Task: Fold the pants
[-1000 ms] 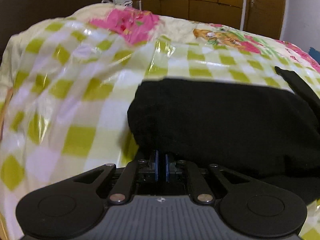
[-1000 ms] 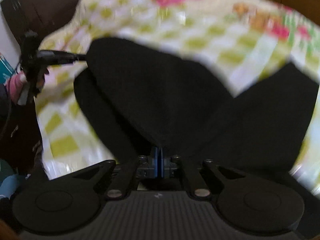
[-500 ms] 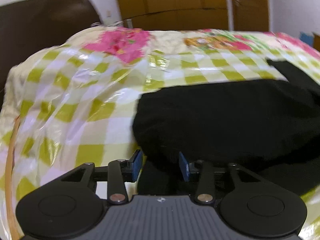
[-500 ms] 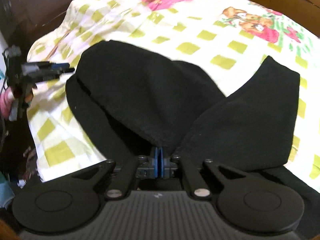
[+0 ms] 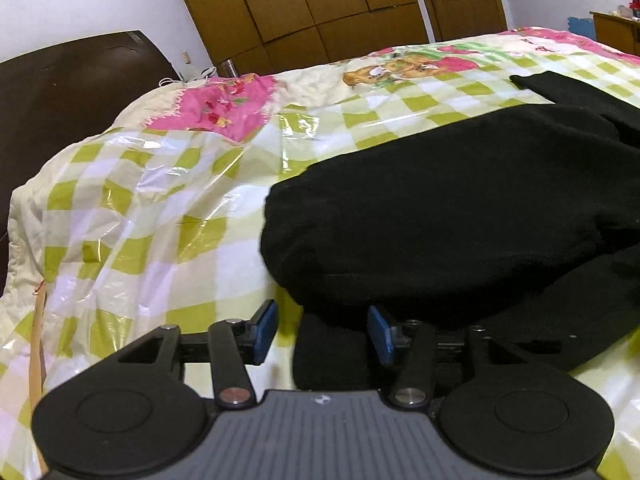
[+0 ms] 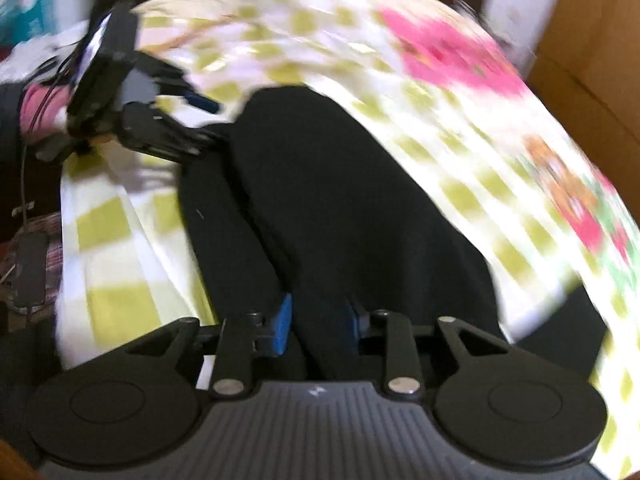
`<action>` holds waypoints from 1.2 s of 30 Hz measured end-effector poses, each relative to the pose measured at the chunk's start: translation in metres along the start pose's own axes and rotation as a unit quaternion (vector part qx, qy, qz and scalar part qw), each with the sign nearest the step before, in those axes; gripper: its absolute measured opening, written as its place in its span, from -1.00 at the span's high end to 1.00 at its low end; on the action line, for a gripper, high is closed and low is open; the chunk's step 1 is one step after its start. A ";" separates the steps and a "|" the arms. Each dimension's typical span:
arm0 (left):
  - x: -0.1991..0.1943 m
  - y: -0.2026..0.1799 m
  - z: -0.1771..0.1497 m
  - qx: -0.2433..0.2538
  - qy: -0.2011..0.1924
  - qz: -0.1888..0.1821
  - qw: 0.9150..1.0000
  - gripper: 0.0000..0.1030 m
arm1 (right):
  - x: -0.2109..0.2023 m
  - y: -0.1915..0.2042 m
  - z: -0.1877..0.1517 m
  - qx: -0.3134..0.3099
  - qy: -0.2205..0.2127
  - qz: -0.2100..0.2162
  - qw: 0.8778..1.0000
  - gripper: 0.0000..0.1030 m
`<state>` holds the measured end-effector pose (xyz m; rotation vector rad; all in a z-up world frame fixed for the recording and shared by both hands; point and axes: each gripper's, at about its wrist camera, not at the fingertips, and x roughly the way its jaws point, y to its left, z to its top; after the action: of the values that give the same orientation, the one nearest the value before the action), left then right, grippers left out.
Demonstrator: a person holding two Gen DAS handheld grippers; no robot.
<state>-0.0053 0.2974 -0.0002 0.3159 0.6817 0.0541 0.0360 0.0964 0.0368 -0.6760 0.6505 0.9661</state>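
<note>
Black pants (image 5: 440, 208) lie folded over on the checked bed cover (image 5: 160, 208); a folded layer rests on a lower one. My left gripper (image 5: 322, 330) is open, its blue pads at the near edge of the fabric, holding nothing. In the blurred right wrist view the pants (image 6: 320, 200) run away from me, and my right gripper (image 6: 318, 324) is open with fabric lying between its pads. The left gripper shows there too (image 6: 132, 120), at the pants' far left end.
A dark headboard (image 5: 68, 96) stands at the left of the bed. Wooden wardrobe doors (image 5: 320, 8) and a white wall are behind. The bed's edge drops off at the left, with clutter beside it (image 6: 28, 248).
Both grippers opened and let go of the pants: the left first, the right within the last half second. The folded layer now rests on the bed. The right camera swung left.
</note>
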 end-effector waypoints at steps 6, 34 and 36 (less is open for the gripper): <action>0.016 -0.001 0.005 0.026 -0.006 -0.001 1.000 -0.32 | 0.068 0.031 0.026 -0.069 -0.026 0.002 0.997 0.43; -0.039 -0.021 -0.003 0.061 -0.063 0.033 0.996 0.11 | 0.037 0.021 0.063 0.096 -0.059 0.095 0.989 0.93; -0.029 -0.029 -0.016 0.076 -0.029 0.031 0.996 0.11 | 0.047 0.036 0.055 0.089 -0.043 0.104 0.990 0.92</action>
<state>-0.0399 0.2701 -0.0030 0.4834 0.6196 0.0521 0.0339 0.1770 0.0274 -0.4110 0.7312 1.1085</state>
